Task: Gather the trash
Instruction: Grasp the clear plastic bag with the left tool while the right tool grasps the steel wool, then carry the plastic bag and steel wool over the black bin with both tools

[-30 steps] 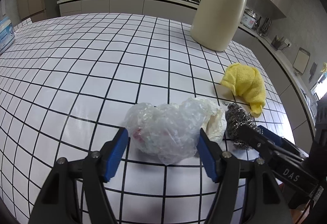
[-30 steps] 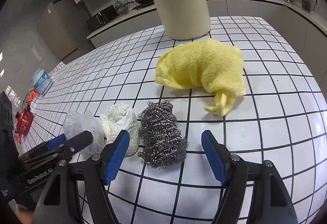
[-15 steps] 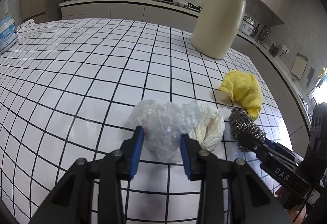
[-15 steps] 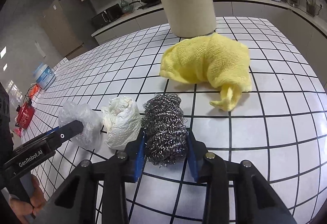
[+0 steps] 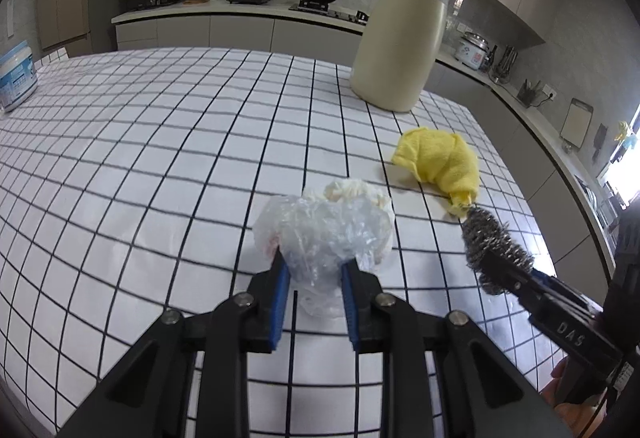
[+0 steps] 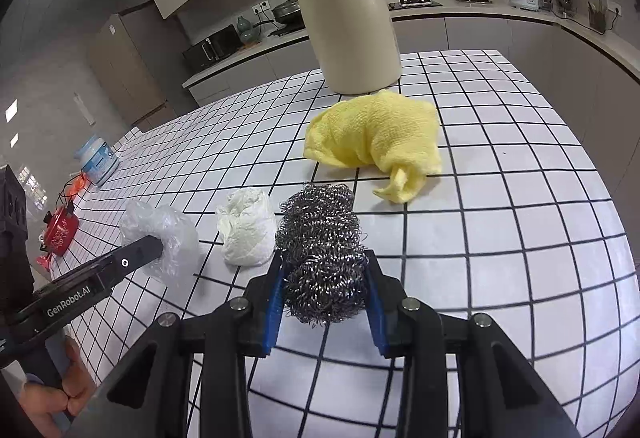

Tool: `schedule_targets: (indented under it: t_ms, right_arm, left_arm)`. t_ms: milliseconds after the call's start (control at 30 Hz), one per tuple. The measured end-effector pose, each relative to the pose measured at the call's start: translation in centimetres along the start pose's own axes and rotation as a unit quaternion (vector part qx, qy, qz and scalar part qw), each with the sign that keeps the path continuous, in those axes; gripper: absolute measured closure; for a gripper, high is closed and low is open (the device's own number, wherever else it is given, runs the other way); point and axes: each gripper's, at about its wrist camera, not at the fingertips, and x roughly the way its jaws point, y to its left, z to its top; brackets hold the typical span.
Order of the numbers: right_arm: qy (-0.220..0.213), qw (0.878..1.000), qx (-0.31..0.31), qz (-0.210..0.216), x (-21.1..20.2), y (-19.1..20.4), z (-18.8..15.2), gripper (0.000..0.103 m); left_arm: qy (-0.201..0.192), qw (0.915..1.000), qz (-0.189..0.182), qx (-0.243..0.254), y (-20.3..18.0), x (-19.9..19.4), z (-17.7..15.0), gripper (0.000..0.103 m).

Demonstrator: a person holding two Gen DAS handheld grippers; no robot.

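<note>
On checked kitchen table (image 5: 160, 166): left hand-held gripper (image 5: 314, 274) pinches plastic bag (image 5: 324, 234); right hand-held gripper (image 6: 324, 278) clamps steel scourer (image 6: 322, 250).

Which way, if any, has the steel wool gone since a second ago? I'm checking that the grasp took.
Yes. The steel wool, clamped in the right gripper, has lifted off the table; in the left view it now overlaps the yellow cloth's tip.

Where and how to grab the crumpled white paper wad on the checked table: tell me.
Pinch the crumpled white paper wad across its narrower middle, coming from above. It lies apart between the clear plastic bag and steel wool scourer, both already held, so a side approach looks crowded.
</note>
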Motion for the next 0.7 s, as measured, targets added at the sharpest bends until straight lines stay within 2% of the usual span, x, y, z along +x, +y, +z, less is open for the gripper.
schedule_targets:
  t_ms: [167, 300, 367, 400, 467, 533, 700]
  right_arm:
    - [0.0, 1.0, 0.009, -0.003, -1.4, -1.0, -1.1, 0.065]
    - [0.002, 1.0, 0.017, -0.004, -1.9, -1.6, -1.8, 0.065]
    - [0.004, 1.0, 0.023, -0.002, -1.9, -1.9, -2.1, 0.065]
    - [0.005, 1.0, 0.024, -0.002, -1.9, -1.9, -2.2, 0.065]
    - [0.007, 1.0, 0.025, -0.002, -1.9, -2.0, -2.4, 0.065]
    - [0.008, 1.0, 0.023, -0.001, -2.0, -1.9, -2.6, 0.065]
    - [0.0, 1.0, 0.015, -0.001, -2.8, -1.6, -2.7, 0.065]
  left_arm:
    - [0.031, 0.9993, 0.006, -0.019, 0.3, 0.9, -1.2, 0.07]
    - [0.038, 0.999, 0.019, -0.016, 0.4, 1.2, -1.6, 0.046]
    - [0.04, 0.999, 0.017, -0.009, 0.3, 1.6, -1.7, 0.046]
    - [0.04, 0.9991, 0.011, -0.008, 0.2, 1.6, -1.8, 0.047]
    - [0.036, 0.9993, 0.007, -0.004, 0.1, 1.7, -2.1, 0.06]
    - [0.029, 0.9996, 0.005, -0.001, 0.0, 1.5, -2.2, 0.067]
    - [0.01, 0.9999, -0.003, -0.004, -0.2, 0.2, -2.4, 0.077]
